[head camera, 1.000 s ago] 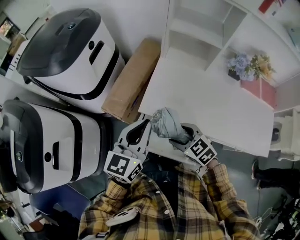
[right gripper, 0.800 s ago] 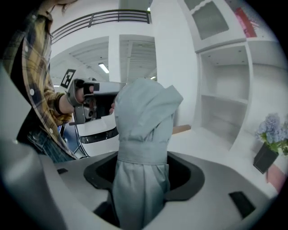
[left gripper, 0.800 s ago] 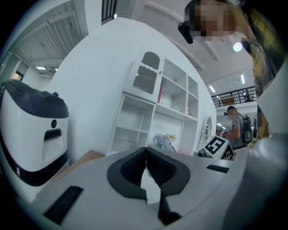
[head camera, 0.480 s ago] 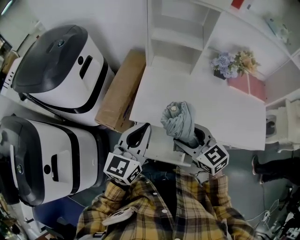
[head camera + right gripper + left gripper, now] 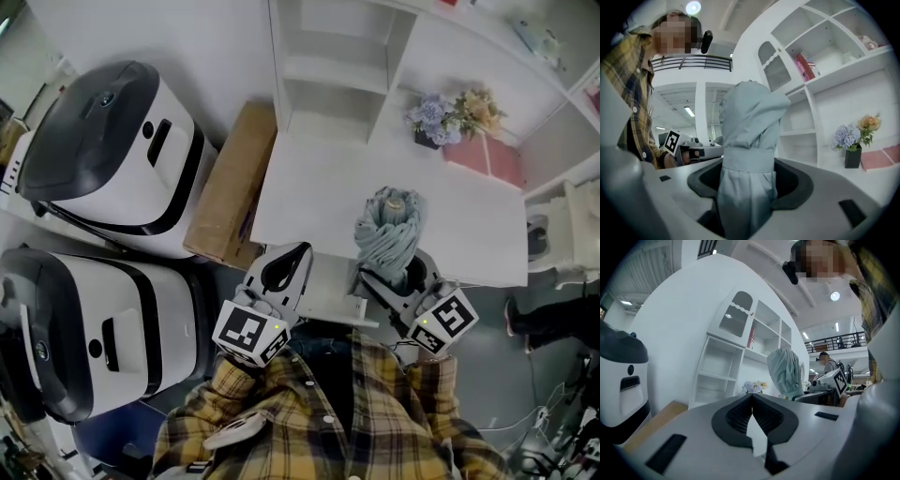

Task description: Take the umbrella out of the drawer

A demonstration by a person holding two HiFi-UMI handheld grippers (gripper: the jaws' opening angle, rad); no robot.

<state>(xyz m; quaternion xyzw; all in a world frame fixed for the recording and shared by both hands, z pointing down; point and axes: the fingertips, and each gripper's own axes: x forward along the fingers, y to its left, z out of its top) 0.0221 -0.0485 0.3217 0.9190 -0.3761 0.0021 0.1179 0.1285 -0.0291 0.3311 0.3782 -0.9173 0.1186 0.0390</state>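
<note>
Pinched in the right gripper (image 5: 401, 272), the folded pale grey-blue fabric umbrella (image 5: 387, 230) now stands more upright over the white desk (image 5: 309, 187) than before, so it seems taken out; the left gripper (image 5: 296, 255) is pressed together, empty.

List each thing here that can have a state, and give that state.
umbrella: folded, strapped shut, held upright over the desk
right gripper: shut on the umbrella
left gripper: shut, empty
drawer: looks pulled out from under the desk top
flower pot: upright on the desk
cabinet door: shut
</note>
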